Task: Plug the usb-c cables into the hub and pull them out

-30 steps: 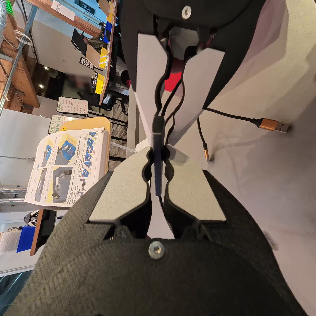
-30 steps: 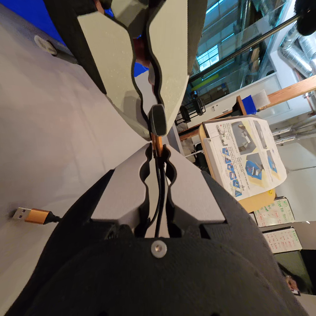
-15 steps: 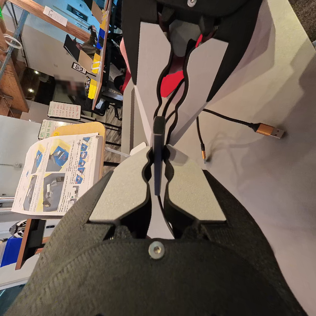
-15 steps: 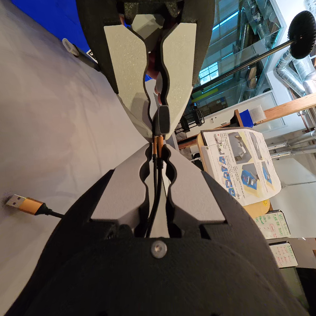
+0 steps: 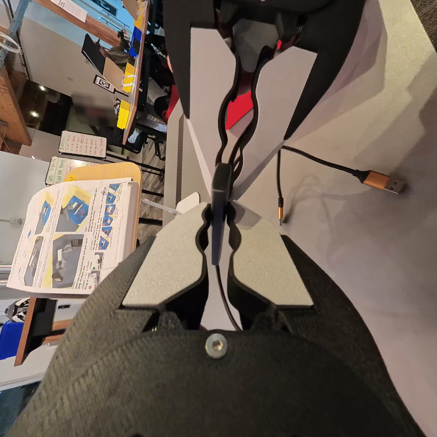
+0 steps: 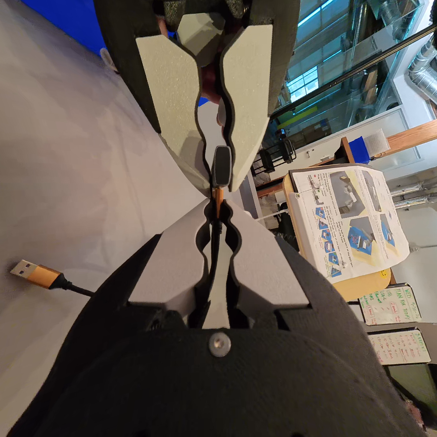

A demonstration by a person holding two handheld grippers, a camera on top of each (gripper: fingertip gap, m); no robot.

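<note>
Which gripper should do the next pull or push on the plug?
Right. The right gripper is shut on the copper plug at the hub; the left gripper is shut on the hub and should steady it.

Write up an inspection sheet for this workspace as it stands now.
Surface: grey table, bare apart from cables.
Job's things: dark hub held edge-on; copper plug at its end.
Clutter: nothing seen.
Grippers: left gripper shut on the hub; right gripper shut on the copper plug.
Cables: loose USB-A plug and small plug lying on the table.
Surroundings: instruction sheet, whiteboards, shelves.
</note>
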